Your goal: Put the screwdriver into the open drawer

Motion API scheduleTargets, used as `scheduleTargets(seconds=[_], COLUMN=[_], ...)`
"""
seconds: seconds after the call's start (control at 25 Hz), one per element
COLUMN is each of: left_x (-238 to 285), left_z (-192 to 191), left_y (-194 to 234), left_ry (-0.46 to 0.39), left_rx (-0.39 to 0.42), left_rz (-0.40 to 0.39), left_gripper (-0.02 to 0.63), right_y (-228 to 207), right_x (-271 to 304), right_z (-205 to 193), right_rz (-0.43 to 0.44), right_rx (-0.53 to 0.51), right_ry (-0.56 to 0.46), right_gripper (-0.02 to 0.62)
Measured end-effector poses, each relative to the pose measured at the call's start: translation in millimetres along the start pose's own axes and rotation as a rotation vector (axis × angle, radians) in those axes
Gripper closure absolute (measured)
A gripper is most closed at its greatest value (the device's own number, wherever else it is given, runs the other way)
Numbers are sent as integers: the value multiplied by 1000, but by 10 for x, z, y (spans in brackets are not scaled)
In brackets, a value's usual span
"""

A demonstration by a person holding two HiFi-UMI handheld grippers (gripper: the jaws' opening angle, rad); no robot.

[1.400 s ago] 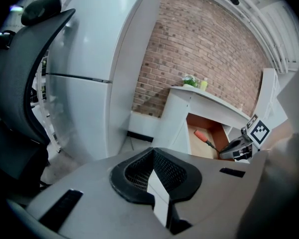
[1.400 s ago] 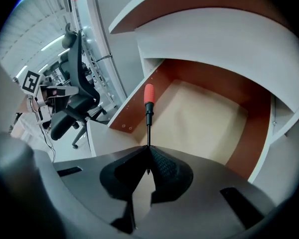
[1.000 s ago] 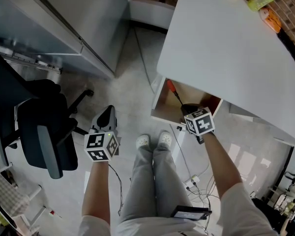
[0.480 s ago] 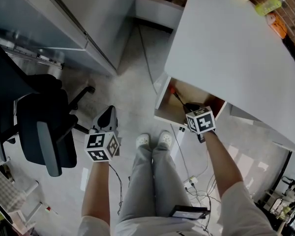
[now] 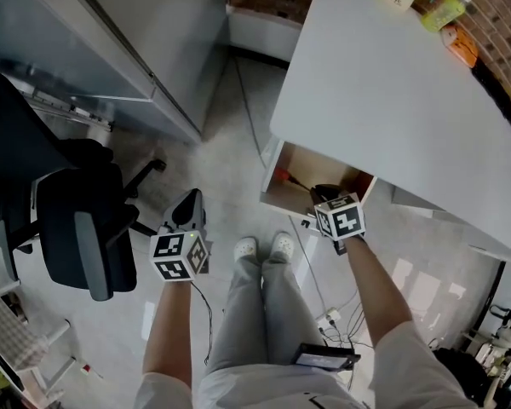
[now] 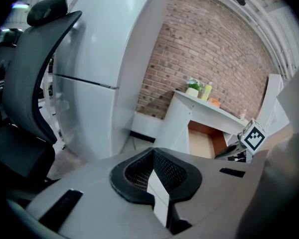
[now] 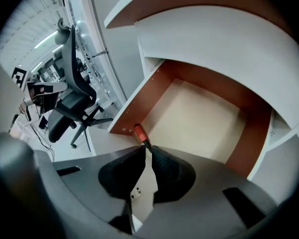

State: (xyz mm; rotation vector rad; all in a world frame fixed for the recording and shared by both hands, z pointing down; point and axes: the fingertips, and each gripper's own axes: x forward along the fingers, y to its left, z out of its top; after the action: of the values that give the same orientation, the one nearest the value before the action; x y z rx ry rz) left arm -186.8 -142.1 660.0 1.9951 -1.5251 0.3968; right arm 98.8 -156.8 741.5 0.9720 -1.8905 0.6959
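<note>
Right gripper (image 7: 145, 151), clamped on the screwdriver (image 7: 139, 131) by its shaft, points the red handle toward 11 o'clock over the open drawer (image 7: 199, 118), apparently to drop it inside, while the left gripper (image 6: 153, 156) hangs closed and empty.

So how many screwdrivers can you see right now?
1. The screwdriver is clamped by the right gripper, with its red handle at the open drawer. The back of the drawer sits under the desk, so another could be hidden there.
</note>
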Motion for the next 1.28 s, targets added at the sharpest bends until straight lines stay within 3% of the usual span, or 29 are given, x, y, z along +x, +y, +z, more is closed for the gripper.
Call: scheduleTargets(seconds=[0.6, 0.84, 1.28], left_x=[-443, -673, -1059], left_z=[745, 1046, 1669], left_y=[-473, -679, -1114], left_ry=[-65, -85, -208], left_rx=[76, 140, 212], left_rz=[-36, -57, -111], left_gripper=[595, 595, 595], right_y=[117, 175, 207], right_x=[-1042, -1506, -2389], right_z=[379, 611, 1037], right_rz=[-40, -65, -113], right_rx=[5, -38, -166], right_ry=[-132, -208, -395], right_gripper=[572, 572, 574])
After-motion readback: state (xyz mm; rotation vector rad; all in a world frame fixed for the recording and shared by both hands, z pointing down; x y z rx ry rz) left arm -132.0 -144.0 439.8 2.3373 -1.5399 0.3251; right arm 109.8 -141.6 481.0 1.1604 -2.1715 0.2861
